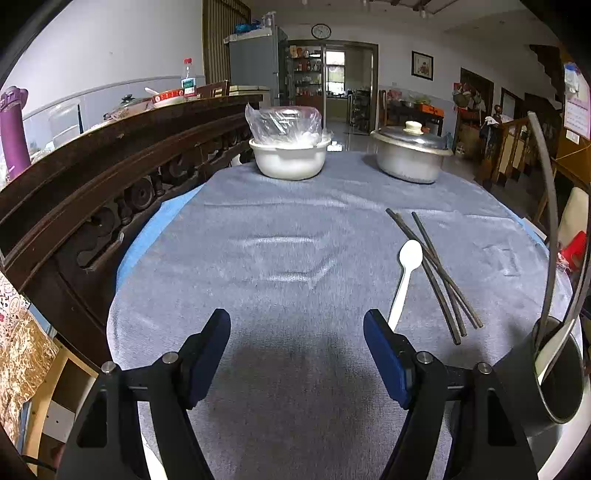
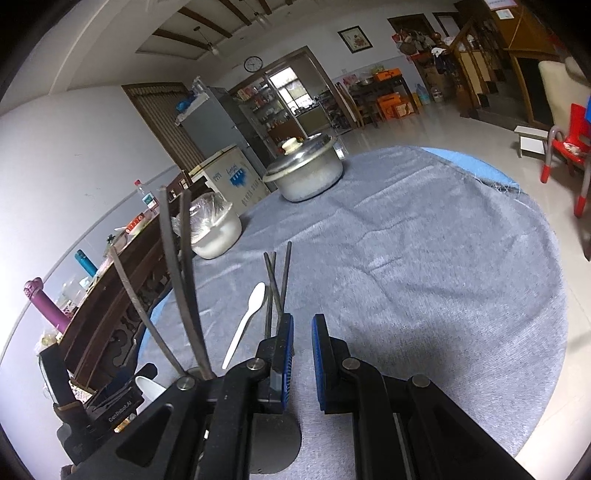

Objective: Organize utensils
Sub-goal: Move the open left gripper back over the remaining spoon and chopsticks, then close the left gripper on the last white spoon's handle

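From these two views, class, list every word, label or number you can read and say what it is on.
"GenRobot.AI": on the black gripper mount, bottom left of the right wrist view.
White chest freezer: blue logo and print, too blurred to read.
Bottle label: too small.
Wall clock: numerals too small.
Wall calendar: unreadable.

A lidded metal pot (image 1: pixel 409 155) and a plastic-covered white bowl (image 1: pixel 290 157) stand apart on the grey tablecloth (image 1: pixel 295 236).

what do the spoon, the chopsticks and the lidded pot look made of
Spoon: probably plastic; plain white, thin, smooth.
Chopsticks: dark and matte, perhaps wood or bamboo; the look leaves it open.
Pot: metal, likely aluminium; dull grey with a scuffed sheen, and a cream knob on its lid.
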